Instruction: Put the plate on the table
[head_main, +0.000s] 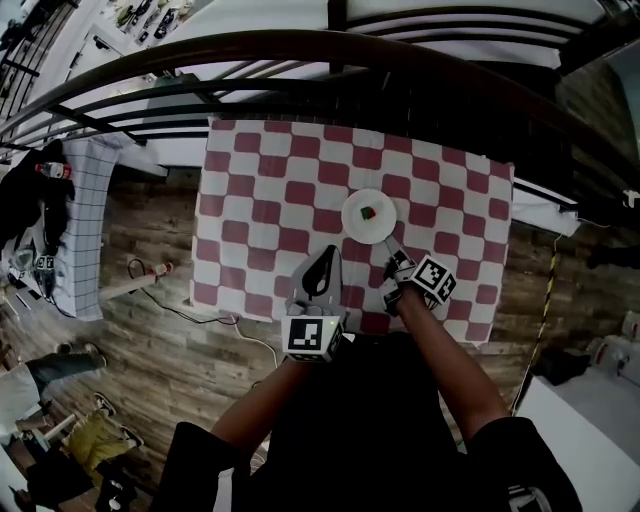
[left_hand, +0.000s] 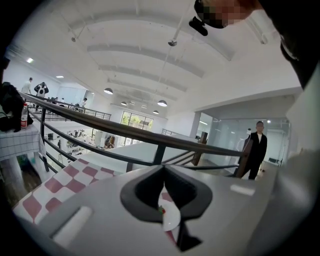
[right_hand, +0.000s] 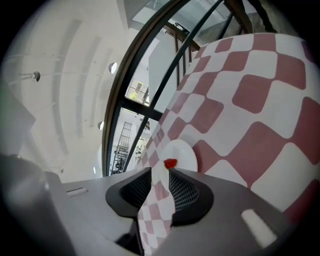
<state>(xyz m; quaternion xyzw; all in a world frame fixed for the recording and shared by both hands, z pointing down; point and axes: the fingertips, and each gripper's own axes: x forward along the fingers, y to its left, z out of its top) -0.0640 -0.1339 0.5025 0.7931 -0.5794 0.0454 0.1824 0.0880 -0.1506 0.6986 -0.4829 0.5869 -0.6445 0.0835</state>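
One plate sits mid-way on the checkered table, just ahead of your two grippers. Only the left gripper view shows one person beyond the railing. Your left gripper has its jaws meeting at the tips, and your right gripper has its jaws apart; both hold nothing.

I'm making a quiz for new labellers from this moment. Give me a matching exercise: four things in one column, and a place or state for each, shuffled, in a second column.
Things:
1. plate
2. red bit
3. left tongs
4. right tongs

Places and states:
A. open, nothing between them
B. lies on the plate
C. shut, empty
D. rests in the middle of the checked cloth

Pairs: 1-D; 2-B; 3-C; 4-A
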